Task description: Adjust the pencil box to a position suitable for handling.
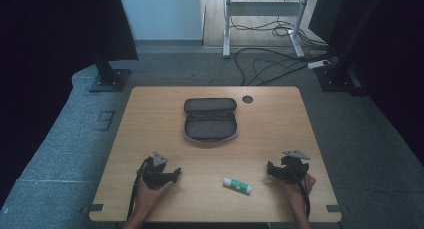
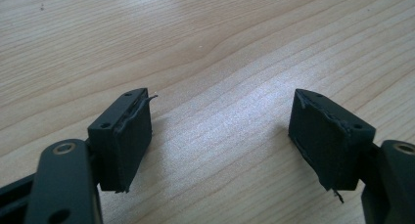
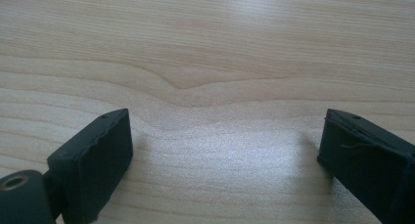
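The small white glue stick with a green cap (image 1: 237,185) bears a label too small to read; the open dark grey fabric pencil case (image 1: 210,120) shows no discernible contents.

My high view looks forward and down over the whole table (image 1: 280,124), floor and cables beyond. Each gripper view sits low and close, looking along its own jaws onto bare wood grain. All share the tabletop; which patch exactly, I can't really tell.

Glue stick (image 1: 237,185) flat on table (image 1: 270,134)
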Available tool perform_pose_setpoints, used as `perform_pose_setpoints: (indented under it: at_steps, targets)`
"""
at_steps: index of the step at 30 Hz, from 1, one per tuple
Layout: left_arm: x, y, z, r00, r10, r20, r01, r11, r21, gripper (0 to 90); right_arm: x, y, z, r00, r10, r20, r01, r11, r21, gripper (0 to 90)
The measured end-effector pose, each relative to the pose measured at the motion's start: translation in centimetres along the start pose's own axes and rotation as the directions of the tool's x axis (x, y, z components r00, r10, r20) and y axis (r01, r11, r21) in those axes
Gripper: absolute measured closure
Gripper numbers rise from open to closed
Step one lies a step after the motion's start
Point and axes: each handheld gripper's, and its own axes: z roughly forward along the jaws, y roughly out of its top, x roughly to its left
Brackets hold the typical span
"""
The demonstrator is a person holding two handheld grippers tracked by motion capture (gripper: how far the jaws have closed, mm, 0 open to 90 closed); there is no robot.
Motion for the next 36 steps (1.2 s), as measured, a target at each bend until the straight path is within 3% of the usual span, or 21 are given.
perform_pose_setpoints:
  at_steps: [32,36]
  targets:
    - [0.0,0.1,0.1,0.9999,-0.011,-0.007,0.011,0.9999,-0.001,23.8,0.0,-0.8,-1.0,0.9997,-0.019,-0.019,0.018,0.999,-0.029,18.7]
    - [0.0,0.1,0.1,0.9998,-0.016,-0.008,0.016,0.9999,-0.004,24.2,0.2,-0.8,-1.2,0.9994,-0.024,-0.026,0.024,0.999,-0.027,24.8]
